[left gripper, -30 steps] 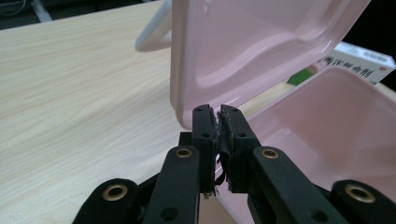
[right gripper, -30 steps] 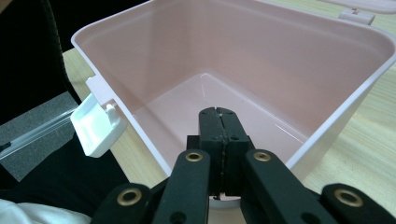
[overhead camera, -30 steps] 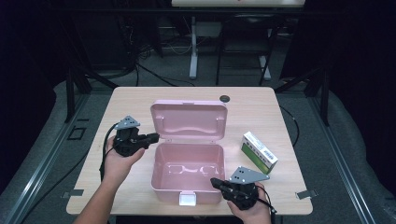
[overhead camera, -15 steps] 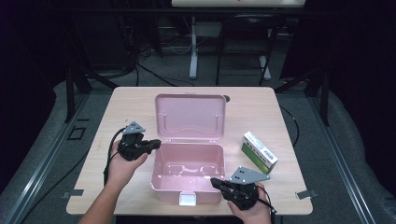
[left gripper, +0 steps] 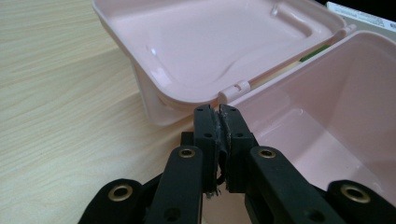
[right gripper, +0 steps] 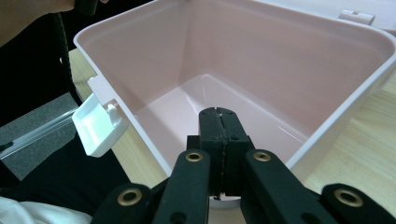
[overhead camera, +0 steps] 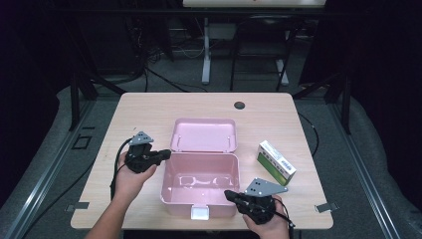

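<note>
A pink plastic box (overhead camera: 199, 196) stands open in the middle of the table, empty, with its lid (overhead camera: 203, 134) swung back behind it. My left gripper (overhead camera: 166, 154) is shut with nothing in it, its tips at the box's rear left corner by the hinge (left gripper: 236, 87). In the left gripper view the lid (left gripper: 210, 42) lies beyond the tips (left gripper: 217, 111). My right gripper (overhead camera: 230, 195) is shut and empty, and its tips (right gripper: 218, 112) reach over the box's front right rim (right gripper: 341, 109). A white latch (right gripper: 98, 126) hangs from the front wall.
A green and white carton (overhead camera: 276, 163) lies on the table to the right of the box. A small dark round disc (overhead camera: 239, 105) sits near the table's far edge. Bare wood (overhead camera: 144, 114) lies to the left and behind the lid.
The lid has swung and looks shorter now than half a second ago. My left gripper has shifted a little toward the box's rear left corner. The right gripper has kept still.
</note>
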`<state>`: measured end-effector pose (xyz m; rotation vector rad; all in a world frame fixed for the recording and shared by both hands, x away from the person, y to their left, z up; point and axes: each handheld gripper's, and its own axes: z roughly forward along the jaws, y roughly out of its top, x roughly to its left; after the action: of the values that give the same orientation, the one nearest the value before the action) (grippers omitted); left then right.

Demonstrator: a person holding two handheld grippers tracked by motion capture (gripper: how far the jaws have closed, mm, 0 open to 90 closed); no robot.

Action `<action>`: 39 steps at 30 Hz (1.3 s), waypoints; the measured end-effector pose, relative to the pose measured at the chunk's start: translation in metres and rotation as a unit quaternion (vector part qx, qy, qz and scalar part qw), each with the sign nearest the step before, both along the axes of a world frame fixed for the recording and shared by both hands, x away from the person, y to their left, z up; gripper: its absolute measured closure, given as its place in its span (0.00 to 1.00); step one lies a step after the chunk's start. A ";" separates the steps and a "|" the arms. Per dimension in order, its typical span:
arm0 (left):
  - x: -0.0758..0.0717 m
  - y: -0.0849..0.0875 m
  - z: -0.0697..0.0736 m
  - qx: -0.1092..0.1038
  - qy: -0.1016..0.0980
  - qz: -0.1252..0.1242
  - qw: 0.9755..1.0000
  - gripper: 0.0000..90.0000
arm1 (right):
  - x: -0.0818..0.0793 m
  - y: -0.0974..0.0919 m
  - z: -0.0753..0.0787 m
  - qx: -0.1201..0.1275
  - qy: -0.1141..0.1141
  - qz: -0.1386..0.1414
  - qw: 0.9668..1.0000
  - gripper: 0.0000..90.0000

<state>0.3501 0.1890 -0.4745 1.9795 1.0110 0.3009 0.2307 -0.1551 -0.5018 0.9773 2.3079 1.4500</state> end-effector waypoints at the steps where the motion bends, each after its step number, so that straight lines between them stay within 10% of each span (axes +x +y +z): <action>1: -0.001 0.000 0.000 0.002 -0.002 0.002 1.000 0.96 | 0.000 0.000 0.000 0.001 0.001 0.000 1.000 1.00; 22: -0.006 0.006 -0.002 -0.011 -0.007 0.000 1.000 0.95 | -0.003 0.003 0.000 0.014 0.009 0.004 1.000 0.97; 39: -0.025 0.029 0.003 -0.031 -0.003 0.011 0.999 0.58 | 0.010 -0.015 0.039 0.016 -0.003 0.001 1.000 0.55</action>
<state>0.3254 0.2183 -0.4711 1.9120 1.0274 0.2841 0.2403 -0.1696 -0.4633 0.9785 2.2894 1.4925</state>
